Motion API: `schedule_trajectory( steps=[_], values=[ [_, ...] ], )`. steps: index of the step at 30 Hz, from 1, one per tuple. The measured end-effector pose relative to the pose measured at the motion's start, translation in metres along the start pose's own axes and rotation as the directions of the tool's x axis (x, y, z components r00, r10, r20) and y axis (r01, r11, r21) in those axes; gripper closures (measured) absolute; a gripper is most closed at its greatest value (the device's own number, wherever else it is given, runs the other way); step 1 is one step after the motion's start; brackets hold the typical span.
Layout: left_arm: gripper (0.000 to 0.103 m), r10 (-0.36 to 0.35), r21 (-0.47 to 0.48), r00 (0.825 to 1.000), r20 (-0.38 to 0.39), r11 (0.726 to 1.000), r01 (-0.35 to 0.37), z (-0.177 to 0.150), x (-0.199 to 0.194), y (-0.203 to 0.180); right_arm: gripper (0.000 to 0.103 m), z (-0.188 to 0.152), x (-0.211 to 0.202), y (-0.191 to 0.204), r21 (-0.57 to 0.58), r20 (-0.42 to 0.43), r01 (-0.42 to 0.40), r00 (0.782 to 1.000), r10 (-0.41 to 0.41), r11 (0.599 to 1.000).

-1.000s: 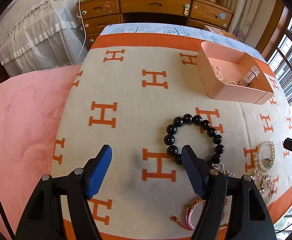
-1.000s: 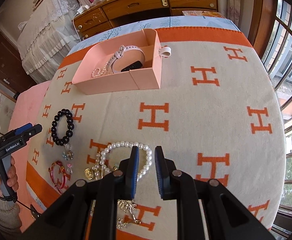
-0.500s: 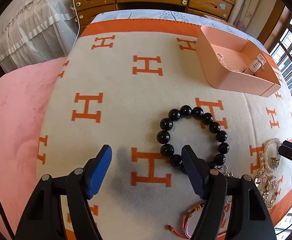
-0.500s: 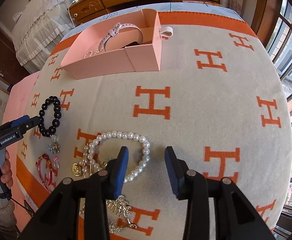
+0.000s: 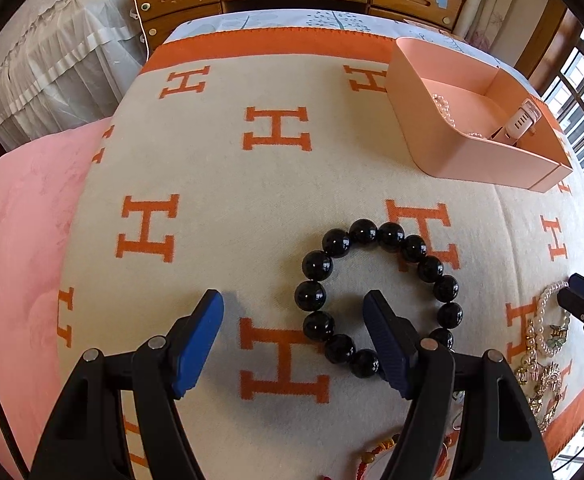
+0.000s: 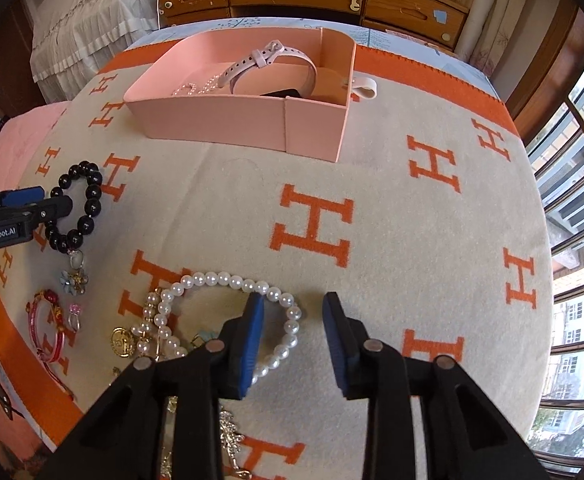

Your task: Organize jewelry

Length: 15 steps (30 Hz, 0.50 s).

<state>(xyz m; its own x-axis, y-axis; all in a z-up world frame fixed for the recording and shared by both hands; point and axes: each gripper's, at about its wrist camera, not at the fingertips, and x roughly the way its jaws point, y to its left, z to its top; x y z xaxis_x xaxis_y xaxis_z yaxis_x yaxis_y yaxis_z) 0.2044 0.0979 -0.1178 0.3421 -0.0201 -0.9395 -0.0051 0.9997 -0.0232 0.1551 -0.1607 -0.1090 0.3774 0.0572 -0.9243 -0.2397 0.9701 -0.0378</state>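
The left hand-held gripper (image 5: 294,312) stands apart, its right pad inside the black bead bracelet (image 5: 376,296) at lower centre. The right hand-held gripper (image 6: 294,316), jaws just closing yet still apart, straddles the pearl bracelet (image 6: 231,284) at lower centre, unclamped.

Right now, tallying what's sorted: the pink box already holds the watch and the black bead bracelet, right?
No. The pink box holds the watch, but the black bead bracelet lies outside it on the blanket, as the right wrist view shows.
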Motion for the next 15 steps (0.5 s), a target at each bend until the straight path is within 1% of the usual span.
schedule_trajectory(
  steps=[1, 3, 7, 10, 13, 14, 15],
  values=[
    [0.032, -0.002, -0.001, 1.0, -0.002, 1.0, 0.002, 0.001, 0.0, 0.0, 0.095, 0.0, 0.0, 0.0, -0.004, -0.002, -0.012, 1.0, 0.012, 1.0],
    [0.032, -0.005, -0.002, 1.0, -0.005, 1.0, 0.005, 0.002, -0.001, -0.001, 0.095, 0.001, 0.0, 0.0, 0.002, -0.008, -0.014, 1.0, 0.014, 1.0],
    [0.032, -0.009, -0.002, 1.0, -0.015, 1.0, 0.009, 0.004, -0.001, -0.001, 0.096, 0.004, -0.005, -0.003, 0.042, -0.002, -0.07, 0.998, 0.07, 0.997],
    [0.032, -0.012, 0.006, 1.0, -0.02, 1.0, 0.012, 0.006, 0.0, -0.002, 0.096, 0.011, -0.025, -0.006, 0.053, 0.053, -0.105, 0.993, 0.102, 0.993],
    [0.033, -0.018, 0.012, 1.0, -0.024, 1.0, 0.018, 0.008, 0.002, -0.004, 0.096, 0.021, -0.054, -0.005, 0.05, 0.126, -0.135, 0.984, 0.128, 0.99],
    [0.034, -0.018, 0.013, 1.0, -0.024, 1.0, 0.018, 0.008, 0.002, -0.005, 0.096, 0.025, -0.064, -0.004, 0.044, 0.152, -0.144, 0.979, 0.136, 0.989],
    [0.038, -0.017, 0.013, 1.0, -0.023, 1.0, 0.018, 0.009, 0.002, -0.006, 0.096, 0.029, -0.074, -0.003, 0.039, 0.179, -0.148, 0.974, 0.139, 0.988]
  ],
)
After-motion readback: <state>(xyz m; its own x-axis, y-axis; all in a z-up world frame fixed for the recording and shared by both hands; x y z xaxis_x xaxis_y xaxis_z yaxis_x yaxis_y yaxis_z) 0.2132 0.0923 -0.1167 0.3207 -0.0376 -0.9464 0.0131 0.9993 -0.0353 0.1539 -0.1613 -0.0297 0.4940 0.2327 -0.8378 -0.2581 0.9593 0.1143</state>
